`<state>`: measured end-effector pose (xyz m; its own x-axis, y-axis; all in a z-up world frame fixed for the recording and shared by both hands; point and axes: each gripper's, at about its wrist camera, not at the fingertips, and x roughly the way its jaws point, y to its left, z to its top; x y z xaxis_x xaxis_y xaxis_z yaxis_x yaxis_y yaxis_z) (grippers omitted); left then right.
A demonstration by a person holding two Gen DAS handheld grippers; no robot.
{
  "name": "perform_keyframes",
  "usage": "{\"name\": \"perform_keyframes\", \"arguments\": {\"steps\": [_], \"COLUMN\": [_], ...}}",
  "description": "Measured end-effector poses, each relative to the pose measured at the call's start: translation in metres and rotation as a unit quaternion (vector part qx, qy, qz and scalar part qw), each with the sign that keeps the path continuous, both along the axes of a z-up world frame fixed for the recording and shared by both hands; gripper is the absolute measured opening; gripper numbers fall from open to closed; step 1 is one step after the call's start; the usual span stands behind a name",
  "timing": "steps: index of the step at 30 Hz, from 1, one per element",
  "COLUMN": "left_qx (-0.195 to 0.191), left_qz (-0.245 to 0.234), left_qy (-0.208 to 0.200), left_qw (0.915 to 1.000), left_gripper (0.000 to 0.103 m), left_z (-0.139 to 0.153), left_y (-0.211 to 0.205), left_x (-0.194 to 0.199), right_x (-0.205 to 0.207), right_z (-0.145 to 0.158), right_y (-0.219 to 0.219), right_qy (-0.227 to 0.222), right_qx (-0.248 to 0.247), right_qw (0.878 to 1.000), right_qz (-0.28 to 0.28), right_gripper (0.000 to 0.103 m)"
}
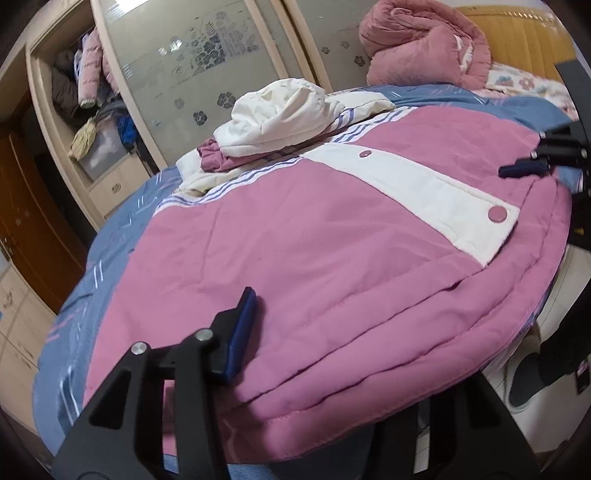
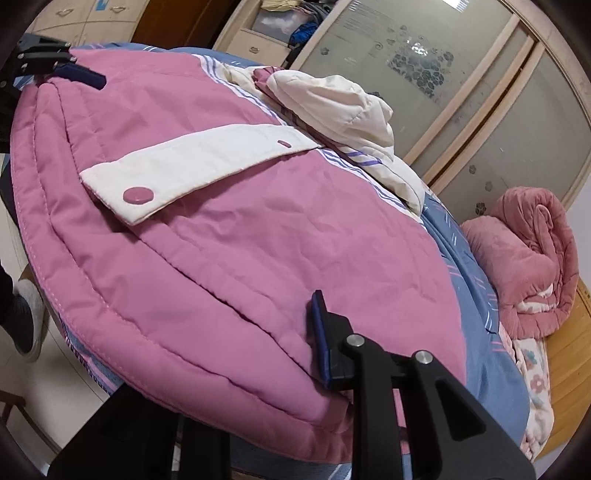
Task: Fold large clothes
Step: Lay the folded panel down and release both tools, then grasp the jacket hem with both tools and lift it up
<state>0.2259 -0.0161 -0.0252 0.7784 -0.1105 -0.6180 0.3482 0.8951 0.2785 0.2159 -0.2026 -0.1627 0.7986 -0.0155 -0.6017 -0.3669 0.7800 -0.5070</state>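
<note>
A pink padded jacket (image 1: 314, 240) (image 2: 258, 221) lies spread on the bed, with a white snap placket (image 1: 424, 192) across it and its white hood (image 1: 280, 114) bunched at the far end. My left gripper (image 1: 303, 332) is shut on the near hem: one blue pad (image 1: 240, 332) presses on top and the other finger is hidden under the fabric. My right gripper (image 2: 258, 321) holds the hem's other end the same way, its pad (image 2: 319, 332) on top. Each gripper also shows in the other's view, the right gripper (image 1: 517, 171) and the left gripper (image 2: 88, 75).
A blue patterned sheet (image 1: 110, 240) covers the bed. A rolled pink quilt (image 1: 417, 44) (image 2: 528, 251) sits by the wooden headboard (image 1: 517, 33). Beyond the bed stand frosted wardrobe doors (image 1: 207, 55) and an open shelf of clothes (image 1: 85, 92). A person's slippered foot (image 2: 26, 314) is on the floor.
</note>
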Motion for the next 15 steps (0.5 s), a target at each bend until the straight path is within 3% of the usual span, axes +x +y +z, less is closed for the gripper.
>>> {"name": "perform_keyframes", "arguments": {"steps": [5, 7, 15], "left_qx": [-0.033, -0.047, -0.131], "left_qz": [0.016, 0.025, 0.036], "left_qy": [0.030, 0.045, -0.005], "left_qw": [0.9989, 0.9976, 0.9908], "left_gripper": [0.042, 0.035, 0.018], "left_z": [0.002, 0.006, 0.049], "left_y": [0.003, 0.004, 0.021], "left_x": [0.008, 0.011, 0.016], "right_x": [0.006, 0.008, 0.013], "right_z": [0.005, 0.011, 0.058], "right_y": [-0.007, -0.009, -0.023], "right_qy": [0.028, 0.035, -0.024], "right_qx": [0.043, 0.064, 0.186], "right_qw": [0.999, 0.997, 0.982], "right_qz": [-0.009, -0.012, -0.032], "right_gripper": [0.018, 0.015, 0.007]}}
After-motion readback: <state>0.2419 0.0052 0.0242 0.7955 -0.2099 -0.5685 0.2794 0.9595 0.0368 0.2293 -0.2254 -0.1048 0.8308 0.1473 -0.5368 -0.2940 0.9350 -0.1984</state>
